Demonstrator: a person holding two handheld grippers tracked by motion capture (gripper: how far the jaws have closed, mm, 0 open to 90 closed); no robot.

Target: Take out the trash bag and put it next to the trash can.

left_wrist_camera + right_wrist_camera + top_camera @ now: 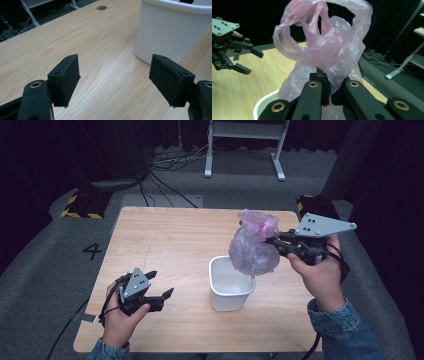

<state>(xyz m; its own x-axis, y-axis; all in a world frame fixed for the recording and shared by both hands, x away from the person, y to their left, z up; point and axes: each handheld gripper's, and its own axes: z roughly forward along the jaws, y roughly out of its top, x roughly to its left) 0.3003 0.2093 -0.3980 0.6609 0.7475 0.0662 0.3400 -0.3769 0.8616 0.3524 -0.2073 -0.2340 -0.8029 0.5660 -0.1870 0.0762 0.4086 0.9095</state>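
A crumpled pink plastic bag (254, 245) hangs in the air above the right rim of a small white bin (230, 282) that stands on the wooden table (170, 240). My right gripper (272, 241) is shut on the bag's upper part; in the right gripper view the bag (329, 47) bulges up over the closed jaws. My left gripper (161, 285) rests low over the table, left of the bin, open with nothing between its fingers (65, 77). In the left gripper view the bin's white wall (170, 32) stands just ahead to the right.
A round cable hole (101, 8) sits in the table far from the left gripper. Beyond the table are grey floor mats, loose cables (170, 162) and a white stand's legs (245, 150). A number 4 (92, 251) marks the floor at left.
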